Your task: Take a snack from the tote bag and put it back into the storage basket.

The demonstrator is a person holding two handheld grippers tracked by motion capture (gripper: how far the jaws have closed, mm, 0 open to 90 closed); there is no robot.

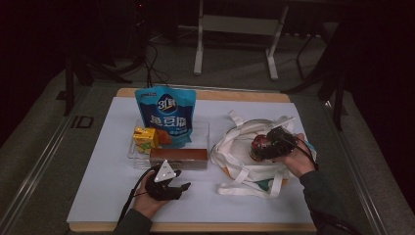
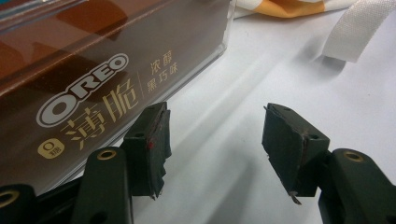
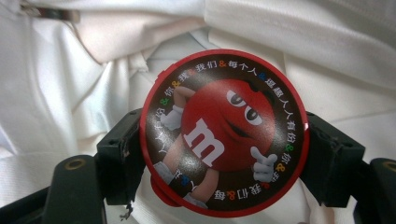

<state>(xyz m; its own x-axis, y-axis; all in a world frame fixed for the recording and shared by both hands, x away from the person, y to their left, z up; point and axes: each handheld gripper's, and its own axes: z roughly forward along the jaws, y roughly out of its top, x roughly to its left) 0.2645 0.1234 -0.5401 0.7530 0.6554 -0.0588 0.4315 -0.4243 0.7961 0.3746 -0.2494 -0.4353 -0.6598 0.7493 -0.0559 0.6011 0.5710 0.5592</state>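
Round red M&M's tub (image 3: pixel 224 133) pinched at its two sides between the fingers (image 3: pixel 119 156) of the right gripper (image 3: pixel 224 163), printed lid facing the camera in the right gripper view. Held over the white tote bag (image 1: pixel 244 159), just above its crumpled cloth and at the bag's open mouth; seen in the high view as a small red and dark shape (image 1: pixel 258 146) under the right gripper (image 1: pixel 275 143). Bag lying on the right half of the bench (image 1: pixel 98 196), straps spread loose around it, one strap end (image 2: pixel 357 30) reaching toward the middle. Whether the tub touched the cloth: could not tell.

Left gripper (image 1: pixel 165 182) resting low near the front edge of the bench, fingers (image 2: pixel 152 142) spread apart with nothing but bare white surface between them. Left finger just beside the brown Oreo box (image 2: pixel 93 79), close to its lower edge; contact not clear. Same box (image 1: pixel 178 157) lying flat in front of a clear tray (image 1: pixel 134 155), left of the bag.

In the tray: blue snack pouch (image 1: pixel 165 115) standing upright at the back, small yellow carton (image 1: pixel 145 138) in front of it on the left. White sheet covering most of the bench, wooden edge showing at front and back.
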